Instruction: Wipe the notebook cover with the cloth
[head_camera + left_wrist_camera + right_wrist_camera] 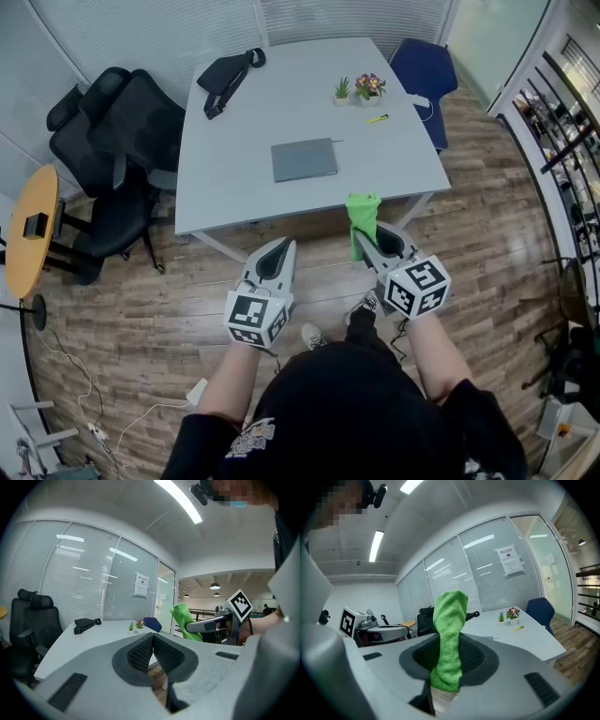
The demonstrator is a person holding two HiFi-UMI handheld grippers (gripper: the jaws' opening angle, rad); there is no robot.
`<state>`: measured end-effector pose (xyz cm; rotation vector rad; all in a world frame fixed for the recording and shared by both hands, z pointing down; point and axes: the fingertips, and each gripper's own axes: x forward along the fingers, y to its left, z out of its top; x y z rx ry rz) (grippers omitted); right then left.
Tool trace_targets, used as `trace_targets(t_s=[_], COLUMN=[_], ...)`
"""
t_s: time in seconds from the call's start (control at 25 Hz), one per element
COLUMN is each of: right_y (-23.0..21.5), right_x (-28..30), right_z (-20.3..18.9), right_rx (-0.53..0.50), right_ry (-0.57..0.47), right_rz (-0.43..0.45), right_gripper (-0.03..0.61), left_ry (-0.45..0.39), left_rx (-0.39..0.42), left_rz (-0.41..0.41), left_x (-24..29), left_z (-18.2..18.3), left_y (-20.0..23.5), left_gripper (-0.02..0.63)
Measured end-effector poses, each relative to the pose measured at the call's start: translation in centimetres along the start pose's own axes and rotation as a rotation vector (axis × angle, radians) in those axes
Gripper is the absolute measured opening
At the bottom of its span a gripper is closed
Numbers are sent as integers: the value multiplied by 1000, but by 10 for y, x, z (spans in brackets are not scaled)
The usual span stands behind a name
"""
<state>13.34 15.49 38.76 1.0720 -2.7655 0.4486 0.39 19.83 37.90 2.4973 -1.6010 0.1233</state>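
Note:
A grey notebook (pixel 304 158) lies flat near the middle of the white table (pixel 234 178), its cover closed. My right gripper (pixel 367 236) is shut on a green cloth (pixel 361 219) that sticks up between its jaws (pixel 448 639) and hangs below them. It hovers just short of the table's near edge, to the right. My left gripper (pixel 281 246) is shut with nothing in it, its jaws pressed together (pixel 152 654), and it hangs over the wooden floor below the table's near edge. From the left gripper view the cloth (pixel 185 621) shows at the right.
On the table stand two small potted plants (pixel 360 88), a yellow pen (pixel 377 119) and a black bag (pixel 228 73). Black office chairs (pixel 117 159) stand left of the table, a blue chair (pixel 424 71) at its far right. A round wooden side table (pixel 30 228) is far left.

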Motion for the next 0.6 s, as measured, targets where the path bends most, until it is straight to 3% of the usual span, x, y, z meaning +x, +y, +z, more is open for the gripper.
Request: trace_targets(t_s=[0.6], right_y=[8], right_x=[-4], right_z=[-2], right_rx=[-2], right_ry=[-5], right_rz=[8], right_gripper=[109], left_ry=[-3], left_rx=[2], left_rz=[4], left_x=[-10], left_z=[-1], left_y=[-2], left_gripper=[6])
